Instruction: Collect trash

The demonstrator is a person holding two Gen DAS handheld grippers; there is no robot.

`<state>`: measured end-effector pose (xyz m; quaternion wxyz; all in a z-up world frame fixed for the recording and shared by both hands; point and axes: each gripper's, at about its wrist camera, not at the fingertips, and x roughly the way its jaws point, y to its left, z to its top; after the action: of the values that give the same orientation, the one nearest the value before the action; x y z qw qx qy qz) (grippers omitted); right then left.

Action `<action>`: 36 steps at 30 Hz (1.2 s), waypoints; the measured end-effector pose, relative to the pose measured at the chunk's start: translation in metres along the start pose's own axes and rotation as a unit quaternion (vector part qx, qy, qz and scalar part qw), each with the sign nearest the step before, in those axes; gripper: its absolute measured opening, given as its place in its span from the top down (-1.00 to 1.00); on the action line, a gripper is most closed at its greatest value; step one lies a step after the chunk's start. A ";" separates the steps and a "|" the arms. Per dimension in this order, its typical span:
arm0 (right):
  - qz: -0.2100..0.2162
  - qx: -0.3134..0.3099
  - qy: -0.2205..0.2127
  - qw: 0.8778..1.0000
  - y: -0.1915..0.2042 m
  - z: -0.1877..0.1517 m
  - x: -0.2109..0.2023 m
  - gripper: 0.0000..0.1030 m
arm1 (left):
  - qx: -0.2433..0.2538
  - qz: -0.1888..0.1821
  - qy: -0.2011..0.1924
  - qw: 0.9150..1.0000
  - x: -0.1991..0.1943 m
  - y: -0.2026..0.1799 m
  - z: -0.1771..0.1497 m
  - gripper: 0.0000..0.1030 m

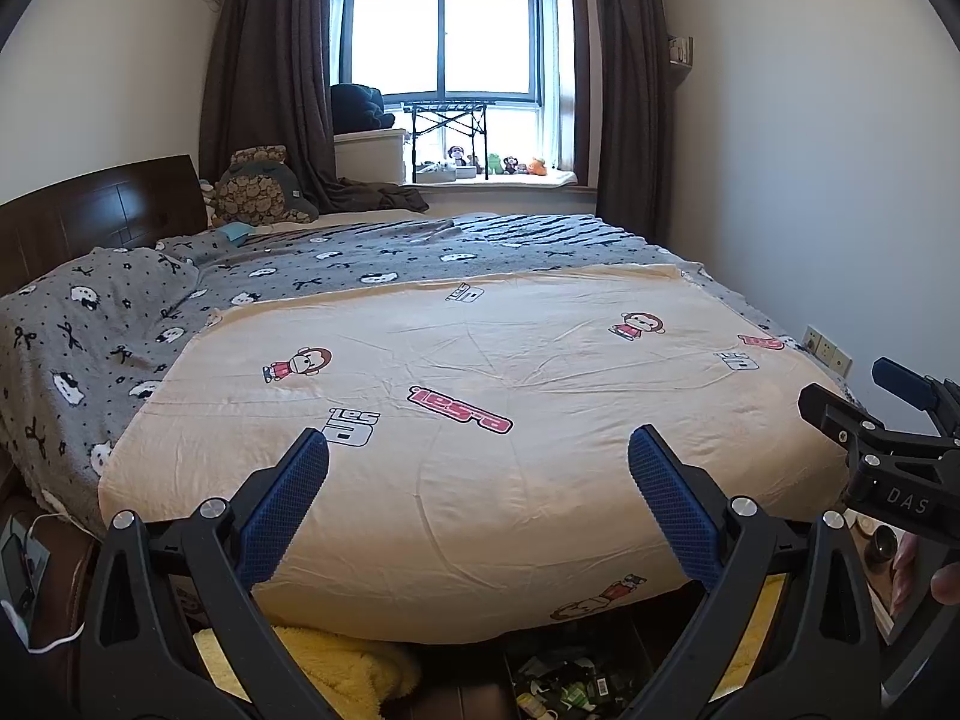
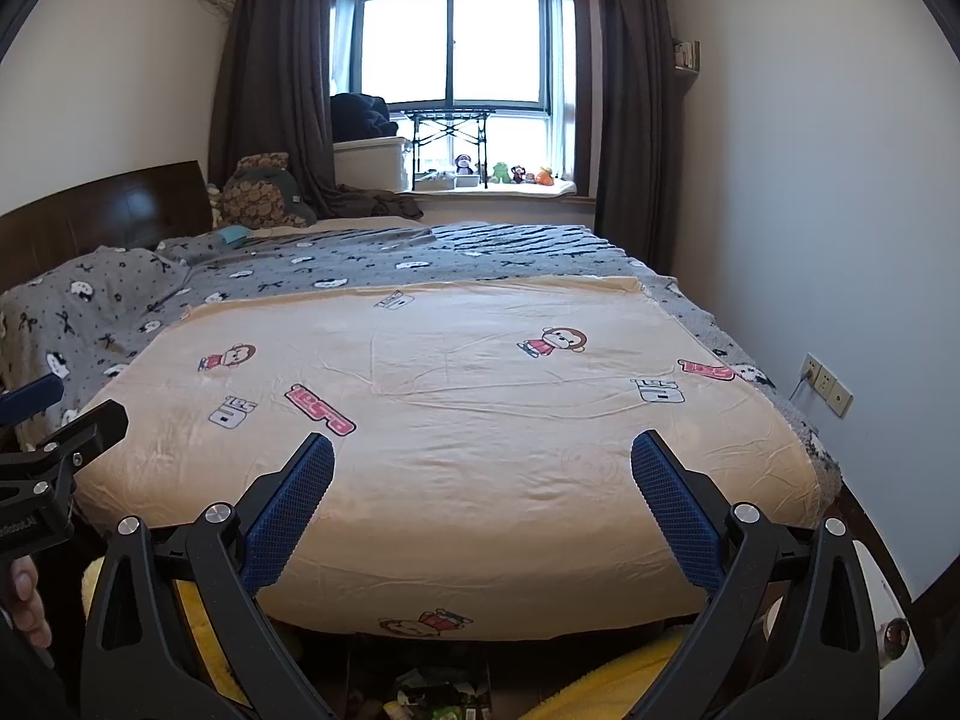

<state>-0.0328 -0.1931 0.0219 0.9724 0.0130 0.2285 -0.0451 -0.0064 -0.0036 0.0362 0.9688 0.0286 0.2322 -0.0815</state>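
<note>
Down at the foot of the bed, on the dark floor, a heap of trash (image 1: 564,687) lies under the overhanging edge of the cream blanket (image 1: 480,480); wrappers, a barcoded label and greenish scraps can be made out, but little more. The pile sits below and between the fingers of the left gripper (image 1: 478,450), and the same litter (image 2: 438,693) shows low in the right wrist view, beneath the right gripper (image 2: 483,453). Neither tool touches it.

Both grippers are spread wide, blue pads well apart, with nothing between them. They are held side by side above the bed's end, pointing along the mattress toward the window (image 1: 444,39). From the left wrist view the right gripper's body juts in at the right edge, with fingertips of the holding hand (image 1: 936,570) below it; from the right view the left tool shows at the left edge, with fingers of that hand (image 2: 27,606) wrapped below.

A yellow fleece (image 1: 336,660) is bunched on the floor just beside the trash. Farther up the bed lies a grey cat-print cover (image 1: 120,324), then a dark headboard (image 1: 90,210) on the left, brown curtains (image 1: 270,60), and small toys on the windowsill (image 1: 498,177). A wall socket (image 2: 828,384) sits low on the right wall.
</note>
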 end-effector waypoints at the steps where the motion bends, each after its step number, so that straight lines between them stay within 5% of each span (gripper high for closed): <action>1: 0.000 0.000 0.000 1.000 0.000 0.000 0.000 -0.93 | 0.000 0.000 0.000 1.000 0.000 0.000 0.000 -0.84; 36: 0.002 0.003 0.003 1.000 0.003 -0.003 0.000 -0.93 | -0.007 0.007 -0.002 1.000 -0.002 0.001 -0.001 -0.84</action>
<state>-0.0332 -0.1900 0.0194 0.9718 0.0165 0.2310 -0.0440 -0.0080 -0.0023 0.0362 0.9700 0.0234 0.2308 -0.0733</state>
